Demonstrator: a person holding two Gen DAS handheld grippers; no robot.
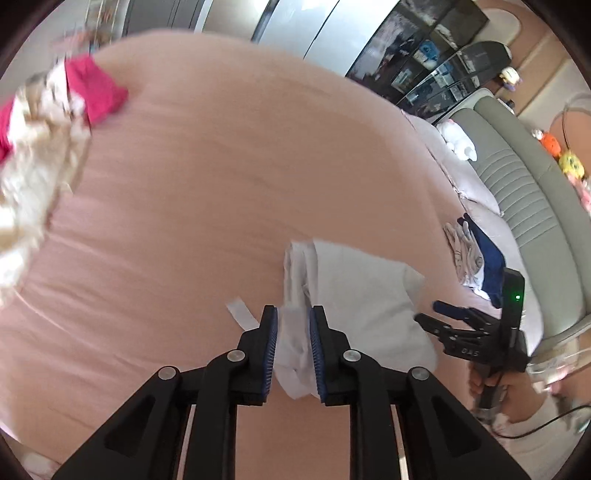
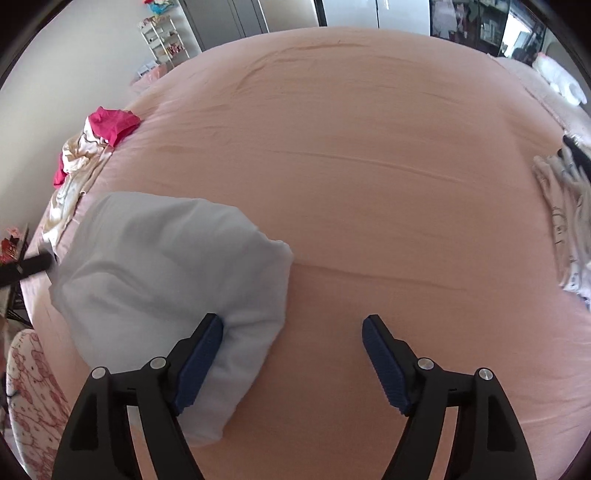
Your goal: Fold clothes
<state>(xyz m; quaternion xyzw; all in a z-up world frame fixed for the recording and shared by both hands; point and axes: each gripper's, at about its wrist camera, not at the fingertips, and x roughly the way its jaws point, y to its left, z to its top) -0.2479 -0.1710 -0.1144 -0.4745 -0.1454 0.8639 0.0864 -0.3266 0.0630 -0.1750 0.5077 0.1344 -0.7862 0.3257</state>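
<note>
Faintly "OAS" on right gripper (image 1: 448, 317), garment (image 1: 354, 295)

Pink bedsheet (image 2: 369, 184) filling most of both views, faintly creased. Grey ribbed headboard (image 1: 517, 177) at three o'clock in the left wrist view, white plush toy (image 1: 460, 142) just beside it, small orange and yellow toys (image 1: 561, 155) further out. Dark glass cabinet (image 1: 436, 66) at one o'clock. White wire shelf rack (image 2: 162, 35) at eleven o'clock in the right wrist view.

Faint, upside-down marking, roughly "DAS", on the right gripper (image 1: 443, 314) body; otherwise nothing legible
</note>
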